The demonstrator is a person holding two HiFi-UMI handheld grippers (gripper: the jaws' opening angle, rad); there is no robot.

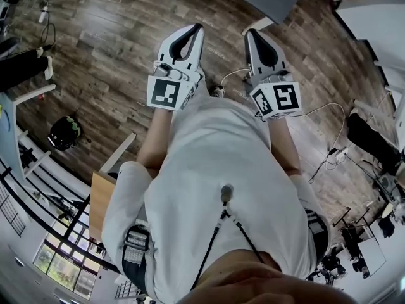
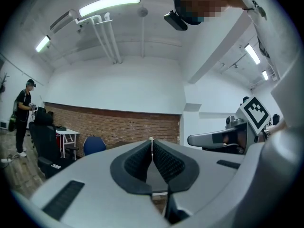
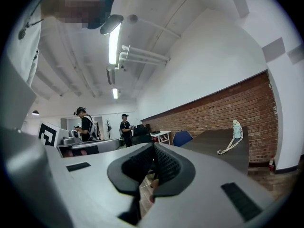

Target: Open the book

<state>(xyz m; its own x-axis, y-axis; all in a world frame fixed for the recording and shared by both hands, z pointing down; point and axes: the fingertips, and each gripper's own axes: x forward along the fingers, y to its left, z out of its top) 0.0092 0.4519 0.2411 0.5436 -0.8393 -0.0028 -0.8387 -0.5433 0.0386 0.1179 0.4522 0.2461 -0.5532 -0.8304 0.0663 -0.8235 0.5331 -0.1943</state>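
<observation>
The left hand-held gripper (image 1: pixel 197 28) and, beside it, the right hand-held gripper (image 1: pixel 249 34) point level over a wooden floor (image 1: pixel 114 49), each with jaws pressed together on nothing; no book shows in any view, so opening it appears not yet begun.

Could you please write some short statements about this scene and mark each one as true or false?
1. The left gripper has its jaws together, with nothing between them. True.
2. The right gripper is holding a book. False: its jaws are shut on nothing.
3. In the head view, both grippers are held out over a wooden floor. True.
4. In the left gripper view, the far wall is covered with green tiles. False: its lower part is red brick and it is white above.
5. In the right gripper view, a bottle stands on a dark table. True.
</observation>
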